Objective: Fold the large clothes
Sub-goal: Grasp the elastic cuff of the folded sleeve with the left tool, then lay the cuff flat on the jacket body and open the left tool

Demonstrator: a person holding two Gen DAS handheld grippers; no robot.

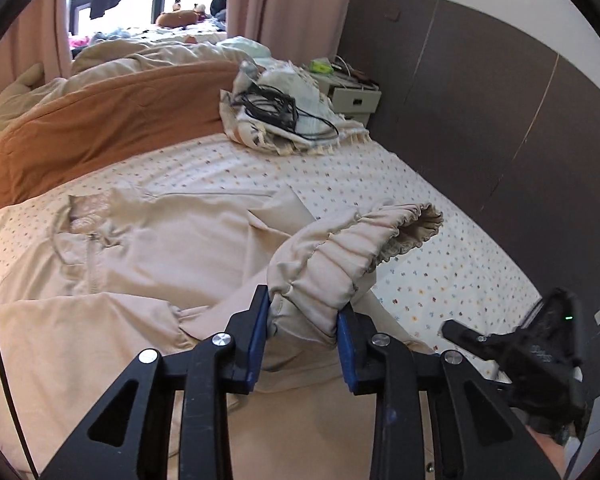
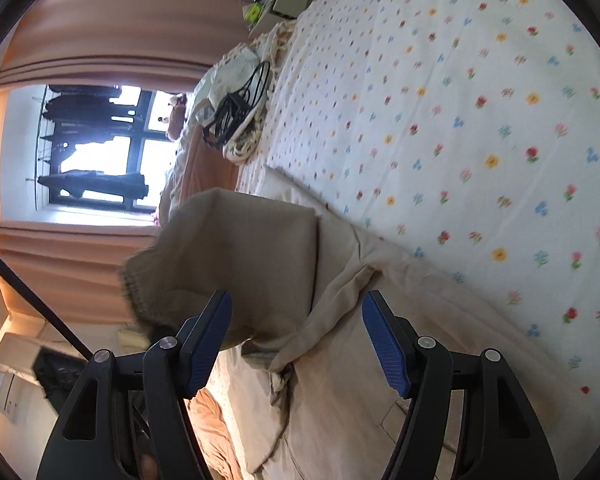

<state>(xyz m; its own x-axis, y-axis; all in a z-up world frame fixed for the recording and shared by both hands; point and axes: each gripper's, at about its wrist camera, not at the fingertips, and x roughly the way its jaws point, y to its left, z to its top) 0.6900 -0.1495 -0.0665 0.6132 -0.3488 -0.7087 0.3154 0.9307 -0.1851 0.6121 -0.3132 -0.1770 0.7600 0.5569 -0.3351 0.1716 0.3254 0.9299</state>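
Left claw [image 1: 302,316] clamped on beige garment's gathered cuff [image 1: 340,256], lifted toward 1 o'clock for folding inward over the bed [image 1: 440,280]; right claw [image 2: 296,340] spread wide, gripping nothing.

**Around the bed**

A floral-print bedsheet [image 1: 420,280] covers the bed. At its far end lies a frilled pillow [image 1: 292,120] with a tangle of black cables [image 1: 272,106] on top. An orange blanket [image 1: 100,120] is bunched beside the pillow. Past the pillow stands a pale bedside cabinet [image 1: 356,98], against a dark panelled wall [image 1: 480,100]. Pink curtains [image 1: 288,0] frame a window [image 2: 100,148] where dark clothes [image 2: 92,186] hang.
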